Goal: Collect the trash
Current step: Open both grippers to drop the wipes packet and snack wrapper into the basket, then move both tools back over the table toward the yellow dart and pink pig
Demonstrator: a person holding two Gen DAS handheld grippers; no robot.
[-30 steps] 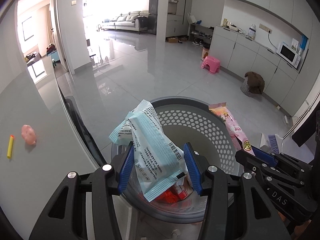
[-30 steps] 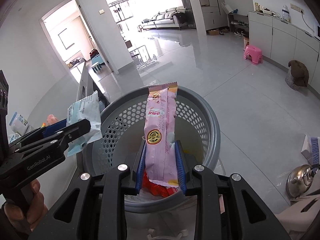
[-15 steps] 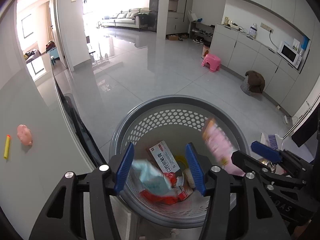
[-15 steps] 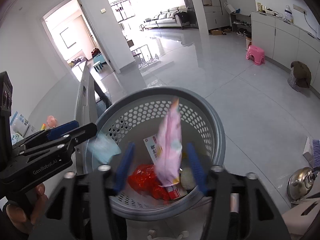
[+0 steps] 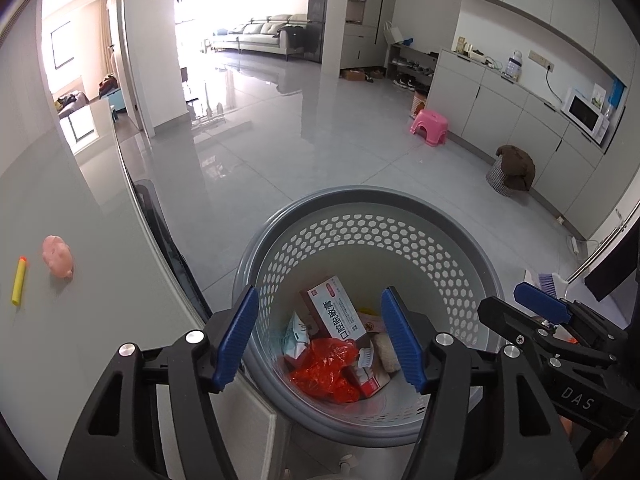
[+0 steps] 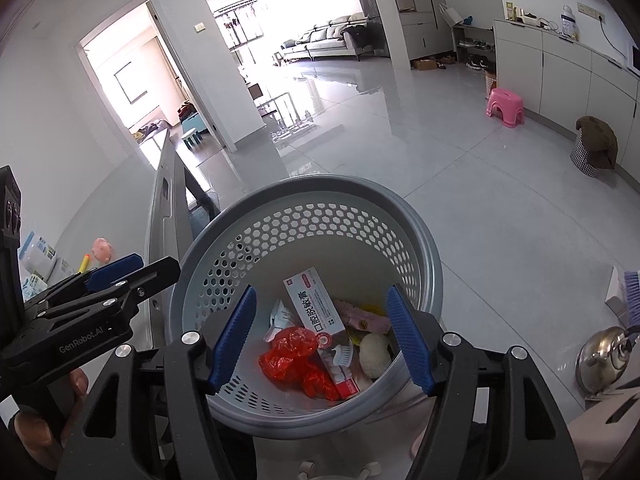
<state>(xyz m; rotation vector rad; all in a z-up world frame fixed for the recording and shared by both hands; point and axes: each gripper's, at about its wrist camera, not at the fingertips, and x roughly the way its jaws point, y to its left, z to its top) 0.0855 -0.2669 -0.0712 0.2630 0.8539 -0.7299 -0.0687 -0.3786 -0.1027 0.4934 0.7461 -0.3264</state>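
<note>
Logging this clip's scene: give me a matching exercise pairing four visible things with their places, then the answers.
Things:
1. red crumpled plastic bag
2. pink pig-shaped toy
3. pink plastic stool
4. white microwave oven

Places:
A. on the grey tabletop, beside a yellow foam dart
B. on the floor by the cabinets
C. on the cabinet counter
D. inside the grey perforated round basket

Pairs: 1-D, 2-A, 3-B, 4-C
</note>
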